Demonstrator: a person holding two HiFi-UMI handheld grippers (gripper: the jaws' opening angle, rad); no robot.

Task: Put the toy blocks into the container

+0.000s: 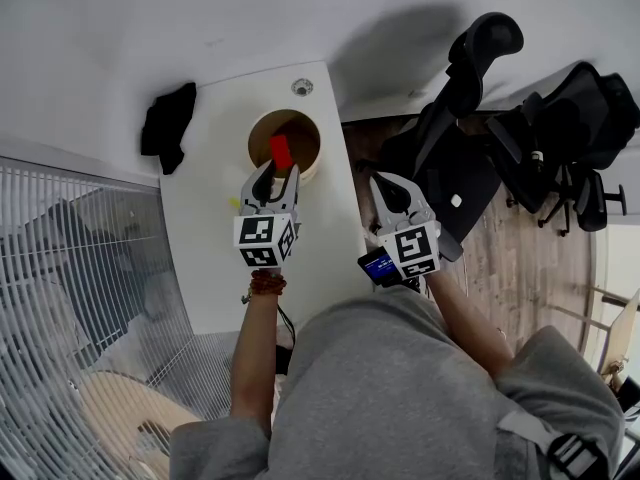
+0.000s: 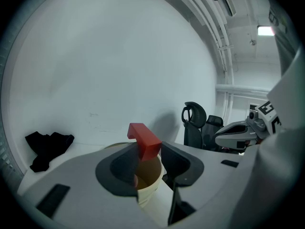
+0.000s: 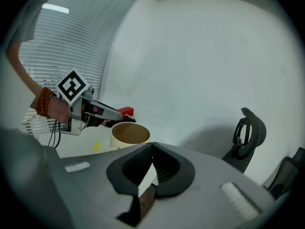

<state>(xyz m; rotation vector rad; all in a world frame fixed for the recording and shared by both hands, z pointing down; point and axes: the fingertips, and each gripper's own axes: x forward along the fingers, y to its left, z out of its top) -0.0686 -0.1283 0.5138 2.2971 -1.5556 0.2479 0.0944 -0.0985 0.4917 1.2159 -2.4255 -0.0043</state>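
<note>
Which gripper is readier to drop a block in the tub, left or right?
Left. The left gripper's jaws hold the red block just above the container. The right gripper hangs aside, jaws together, with nothing in them.

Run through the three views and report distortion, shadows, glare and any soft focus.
Head view: the fisheye bows the window blinds, and the office chair throws a soft shadow on the white wall. Left gripper view: black vignette at the corners, ceiling light blown out, red block sharp. Right gripper view: same vignette, even light, container clear.
</note>
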